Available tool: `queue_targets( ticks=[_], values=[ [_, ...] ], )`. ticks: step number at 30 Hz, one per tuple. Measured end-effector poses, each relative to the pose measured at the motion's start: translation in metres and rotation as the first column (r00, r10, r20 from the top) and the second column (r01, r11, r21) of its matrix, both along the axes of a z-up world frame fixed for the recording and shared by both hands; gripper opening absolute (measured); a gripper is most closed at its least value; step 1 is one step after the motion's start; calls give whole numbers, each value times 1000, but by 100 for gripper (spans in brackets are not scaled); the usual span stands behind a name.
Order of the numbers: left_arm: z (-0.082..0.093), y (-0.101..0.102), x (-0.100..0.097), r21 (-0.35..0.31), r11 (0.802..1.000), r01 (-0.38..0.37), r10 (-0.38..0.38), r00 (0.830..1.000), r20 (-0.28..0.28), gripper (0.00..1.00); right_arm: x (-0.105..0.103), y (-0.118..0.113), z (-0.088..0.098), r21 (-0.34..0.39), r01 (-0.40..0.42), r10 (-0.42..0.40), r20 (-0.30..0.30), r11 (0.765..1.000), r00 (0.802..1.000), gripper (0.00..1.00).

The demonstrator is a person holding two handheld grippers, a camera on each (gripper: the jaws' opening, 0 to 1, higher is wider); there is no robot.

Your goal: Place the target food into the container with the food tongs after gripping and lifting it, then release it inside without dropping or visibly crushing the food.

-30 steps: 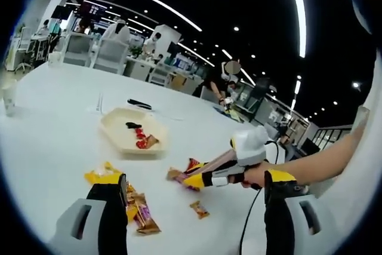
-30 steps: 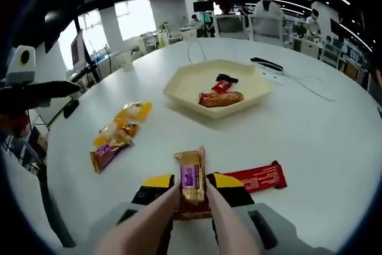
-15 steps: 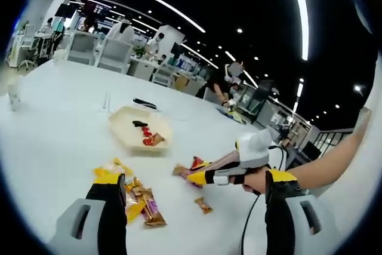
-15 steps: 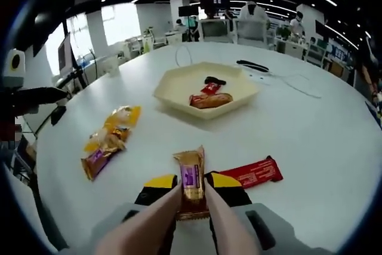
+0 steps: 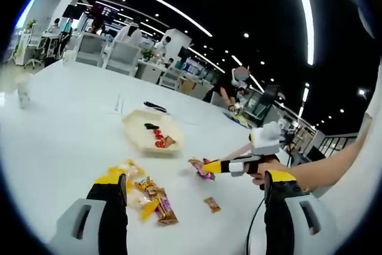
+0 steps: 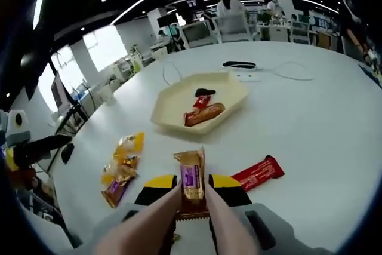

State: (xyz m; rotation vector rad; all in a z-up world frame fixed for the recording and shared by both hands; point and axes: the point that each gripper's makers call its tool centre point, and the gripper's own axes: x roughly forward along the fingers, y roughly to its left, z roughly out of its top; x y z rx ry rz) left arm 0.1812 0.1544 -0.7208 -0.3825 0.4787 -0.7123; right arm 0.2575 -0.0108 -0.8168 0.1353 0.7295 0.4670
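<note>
Left gripper view: we see left gripper [image 5: 191, 207] jaws spread wide, nothing between. Beyond, cream hexagonal plastic tray [image 5: 138, 137] on white table [image 5: 59, 129], snacks inside. Right gripper [image 5: 230, 166] comes in from right, hand [image 5: 270, 171] on it.

Right gripper view: we note beige tongs [image 6: 191, 222] in right gripper [image 6: 191, 198] pinching gold-brown wrapped snack bar [image 6: 191, 180], raised above table [image 6: 322, 123], short of tray [image 6: 173, 108]. Red flat wrapper [image 6: 258, 172] just beside; yellow packets [image 6: 122, 162] apart.

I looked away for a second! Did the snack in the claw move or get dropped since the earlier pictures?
Not dropped. The right claw keeps its grip on the gold snack bar and, seen from the left gripper view, has risen a little off the white table. Nothing was let go. The cream tray with its snacks, the red bar and the yellow packets lie as before; the left claw stays open.
</note>
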Motion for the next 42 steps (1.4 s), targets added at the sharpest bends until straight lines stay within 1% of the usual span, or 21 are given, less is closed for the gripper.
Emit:
queue_targets(
  ticks=[2, 4, 5, 7, 9, 15, 17, 18, 20, 22, 24, 25, 26, 27, 28, 29, 30, 32, 34, 38, 42],
  values=[
    [1, 1, -1, 1, 1000, -1, 1, 1000, 4, 96, -2, 4, 0, -15, -49, 49, -2, 999, 999, 19],
    [-1, 3, 0, 3, 1000, -9, 9, 1000, 0, 96, -2, 7, 3, -39, -80, 81, 13, 996, 997, 19],
    [-1, 3, 0, 2, 1000, -14, 14, 1000, -1, 96, -2, 9, 3, -28, -86, 86, 8, 996, 996, 19],
    [1, 4, 1, -4, 1000, -22, 22, 1000, 3, 96, 0, 11, 7, -13, -88, 88, 12, 996, 996, 19],
    [3, 3, 2, -7, 1000, -24, 24, 1000, 4, 96, 1, 13, 10, 25, -75, 74, 6, 997, 997, 19],
    [9, 3, 2, -4, 1000, -31, 31, 999, 16, 97, 5, 16, 21, 53, -77, 77, 6, 996, 997, 20],
    [24, 2, 7, -68, 996, -57, 60, 998, 30, 97, 10, 14, 28, 68, -67, 66, 19, 995, 998, 20],
    [31, 1, 7, -75, 996, -52, 56, 997, 47, 97, 12, 14, 32, 90, -64, 63, 16, 994, 998, 20],
    [36, -2, 8, -58, 998, -37, 41, 997, 66, 98, 13, 10, 38, 93, -39, 36, 25, 995, 999, 20],
    [38, -3, 6, -37, 999, -20, 23, 996, 82, 98, 8, 10, 44, 110, -38, 35, 24, 993, 999, 20],
    [39, -1, 4, -36, 999, -13, 16, 996, 84, 98, 0, 12, 47, 91, -61, 57, 39, 994, 998, 20],
    [41, 0, 2, -78, 997, -20, 24, 999, 45, 99, -3, 11, 47, 88, -63, 59, 38, 994, 998, 20],
    [47, 1, 2, -110, 994, -26, 31, 999, 44, 99, -7, 10, 46, 88, -57, 55, 31, 994, 998, 20],
    [54, 3, 2, -143, 989, -28, 37, 998, 58, 99, -9, 8, 46, 93, -48, 46, 30, 994, 998, 20],
    [55, 4, 2, -145, 989, -26, 34, 998, 51, 99, -10, 7, 47, 110, -28, 25, 33, 993, 999, 20],
    [56, 3, 0, -143, 990, -17, 23, 999, 45, 99, -11, 6, 49, 153, 7, -11, 26, 988, 1000, 20],
    [57, 3, 0, -141, 990, -10, 17, 999, 47, 99, -12, 5, 52, 173, 28, -34, 31, 985, 999, 20],
    [51, 2, -2, -89, 996, 19, -14, 999, 51, 99, -16, 5, 53, 178, 31, -38, 35, 984, 999, 20],
    [47, 1, -4, -57, 998, 39, -36, 998, 48, 99, -20, 7, 57, 183, 33, -41, 41, 983, 998, 20],
    [47, 2, -7, -54, 997, 46, -44, 998, 51, 99, -24, 8, 62, 196, 36, -47, 50, 980, 998, 20],
    [45, 2, -13, -46, 998, 52, -50, 997, 55, 99, -25, 8, 62, 192, 40, -50, 46, 981, 998, 20]
  ],
)
